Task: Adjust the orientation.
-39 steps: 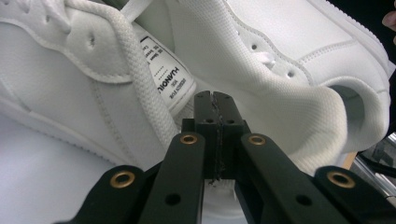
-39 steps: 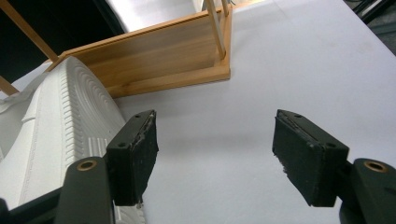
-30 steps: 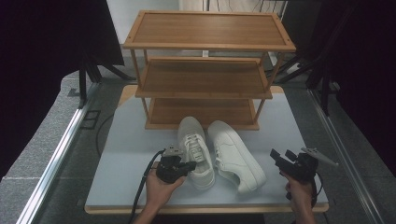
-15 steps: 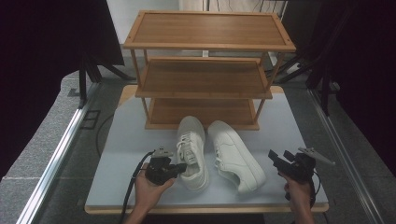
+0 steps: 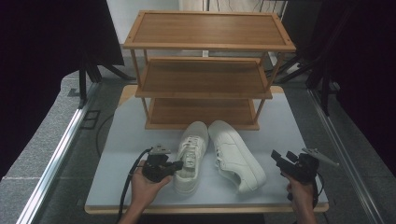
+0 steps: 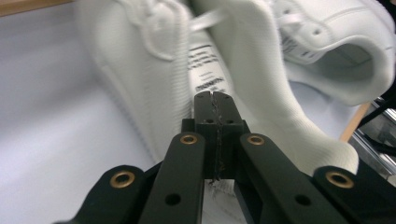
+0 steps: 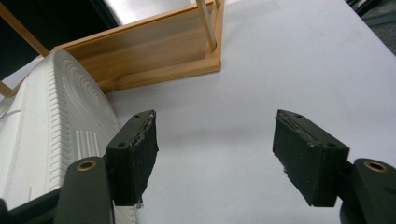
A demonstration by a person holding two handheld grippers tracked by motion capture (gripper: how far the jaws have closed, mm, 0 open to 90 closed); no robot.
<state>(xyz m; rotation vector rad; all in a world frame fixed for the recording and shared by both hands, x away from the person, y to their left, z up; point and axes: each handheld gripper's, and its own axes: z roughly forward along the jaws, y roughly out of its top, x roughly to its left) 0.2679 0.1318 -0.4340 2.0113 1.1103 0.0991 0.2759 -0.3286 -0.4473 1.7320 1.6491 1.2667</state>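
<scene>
Two white sneakers lie side by side on the pale table, toes toward the rack: the left shoe (image 5: 190, 156) and the right shoe (image 5: 236, 154). My left gripper (image 5: 179, 164) is shut, its tips at the left shoe's collar. In the left gripper view the closed jaws (image 6: 215, 100) reach over that shoe's (image 6: 140, 70) opening toward the tongue label; I cannot tell whether they pinch anything. The right shoe (image 6: 336, 46) lies beyond. My right gripper (image 5: 280, 158) is open and empty to the right of the right shoe. In its own view the gripper (image 7: 215, 158) has that shoe's ribbed end (image 7: 56, 116) at the left.
A three-tier wooden rack (image 5: 205, 74) stands at the back of the table (image 5: 126, 140); its bottom shelf (image 7: 154, 51) is just beyond the shoes' toes. Cables trail from both grippers over the front edge. Metal rails run along both sides of the table.
My left hand has shifted left, and the left shoe's heel has swung left with it, so the shoe points straighter at the rack. The right hand has stayed put.
</scene>
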